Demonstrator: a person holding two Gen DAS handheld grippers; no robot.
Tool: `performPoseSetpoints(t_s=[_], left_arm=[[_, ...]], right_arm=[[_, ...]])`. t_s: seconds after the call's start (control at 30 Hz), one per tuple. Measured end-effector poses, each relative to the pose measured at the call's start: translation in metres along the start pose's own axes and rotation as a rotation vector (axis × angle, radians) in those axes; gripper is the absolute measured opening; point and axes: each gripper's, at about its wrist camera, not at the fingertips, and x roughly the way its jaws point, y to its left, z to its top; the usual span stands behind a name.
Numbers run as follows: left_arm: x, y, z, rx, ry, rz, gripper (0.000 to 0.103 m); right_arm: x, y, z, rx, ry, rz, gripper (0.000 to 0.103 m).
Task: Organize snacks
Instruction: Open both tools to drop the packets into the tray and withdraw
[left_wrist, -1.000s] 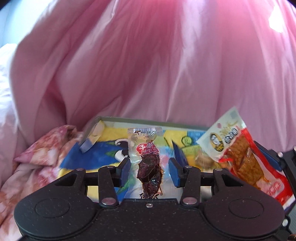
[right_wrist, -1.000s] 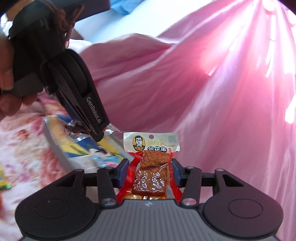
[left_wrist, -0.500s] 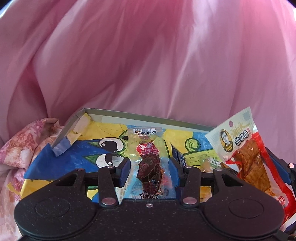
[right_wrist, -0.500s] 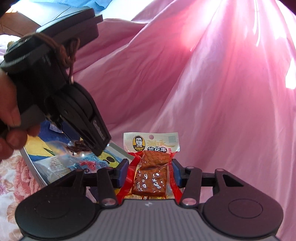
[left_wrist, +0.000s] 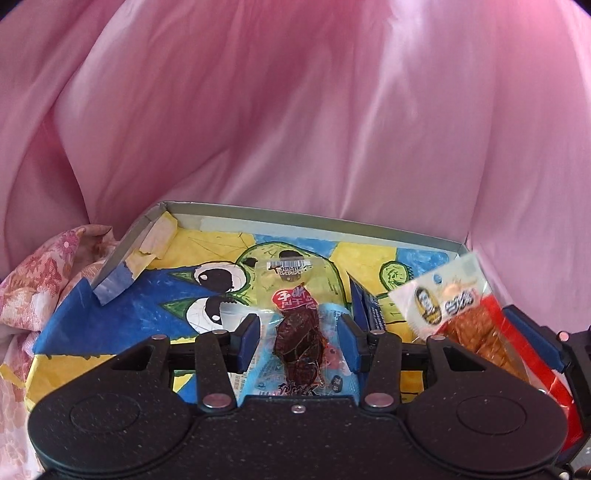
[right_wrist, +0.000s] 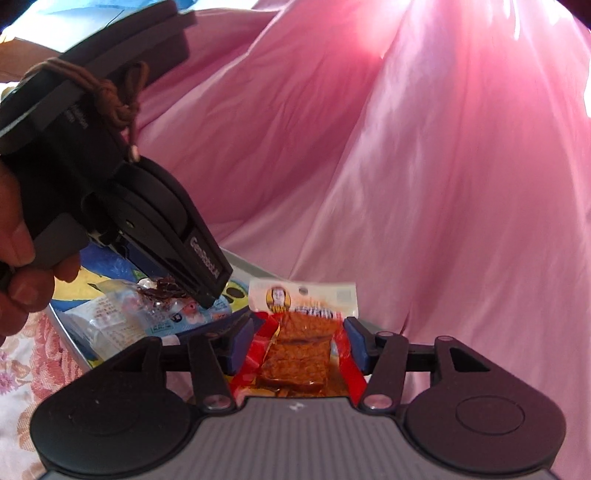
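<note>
A shallow grey tray (left_wrist: 295, 218) with a painted cartoon lining lies on the bed. My left gripper (left_wrist: 301, 334) hovers over it, shut on a clear-and-blue packet of dark dried meat (left_wrist: 299, 343). The right wrist view shows that gripper (right_wrist: 208, 286) from the side, the meat packet (right_wrist: 162, 295) hanging just above the tray's floor. My right gripper (right_wrist: 297, 343) sits at the tray's right edge (right_wrist: 251, 264); its jaws are opening around a red packet of brown tofu strips (right_wrist: 295, 354), which looks blurred and loose between the pads. The same tofu packet (left_wrist: 454, 310) shows at right in the left wrist view.
A glossy pink sheet (left_wrist: 295, 110) rises in folds right behind the tray and fills the background. Floral bedding (left_wrist: 44, 280) bunches against the tray's left side. A person's hand (right_wrist: 14, 258) grips the left tool's handle. A torn cardboard flap (left_wrist: 122, 273) leans at the tray's left corner.
Both grippers moved forward over the tray with their packets. The right jaws have widened and the tofu packet between them has gone blurred and slack. The left grip is unchanged.
</note>
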Motion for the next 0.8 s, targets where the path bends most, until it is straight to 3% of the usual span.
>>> performPoseSetpoints(t_s=[0.1,0.23,0.3,0.4,0.53,0.6,0.8], left_arm=[[0.001,0.001,0.000,-0.009,0.005,0.003,0.049],[-0.003,0.003,0.002,-0.035,0.001,0.002,0.059],[-0.007,0.004,0.003,-0.051,-0.013,0.004,0.065],[-0.016,0.006,0.006,-0.058,-0.039,-0.002,0.069],[-0.035,0.009,0.008,-0.053,-0.109,0.019,0.084],[-0.047,0.013,0.009,-0.068,-0.151,0.027,0.087],[-0.089,0.030,0.013,-0.145,-0.235,0.022,0.095]], right_arm=[[0.004,-0.001,-0.002,0.009,0.009,-0.002,0.063],[0.001,-0.003,-0.003,0.029,0.012,0.002,0.069],[0.000,-0.004,-0.003,0.046,0.010,0.005,0.081],[-0.003,-0.009,-0.002,0.105,0.011,0.019,0.088],[-0.005,-0.023,0.005,0.188,-0.006,0.015,0.096],[-0.013,-0.027,0.010,0.202,-0.032,-0.001,0.102],[-0.043,-0.033,0.030,0.221,-0.094,-0.031,0.103]])
